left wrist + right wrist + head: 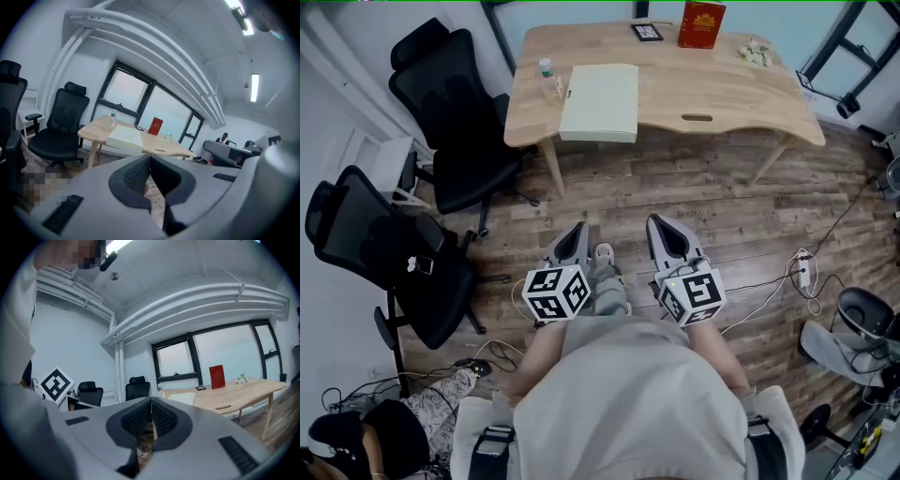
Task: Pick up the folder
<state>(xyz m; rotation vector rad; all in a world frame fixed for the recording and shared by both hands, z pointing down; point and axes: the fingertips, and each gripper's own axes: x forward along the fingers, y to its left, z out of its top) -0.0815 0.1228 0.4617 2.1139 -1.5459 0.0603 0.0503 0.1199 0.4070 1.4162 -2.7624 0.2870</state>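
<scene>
1. Writing: the red book (701, 23) stands upright at the desk's (722, 94) far edge. Its cover has gold print, too small to read.
2. The marker cube (558, 292) on the left gripper (580, 227) carries black-and-white square patterns and no text. The same holds on the right gripper (657, 221).
3. Folder (600, 101): pale, closed, flat on the desk toward its left end, with its near side at the desk's near edge. A bottle (546, 67) stands just beside its far-left corner.
4. Left gripper: held low before the person's body over the wood floor (722, 216), aimed at the desk and tipped slightly down. The jaws are pressed together with nothing between them.
5. Right gripper: beside the left, nearly level. Its jaws are likewise clenched and empty.
6. Both grippers are well apart from the desk and folder.
</scene>
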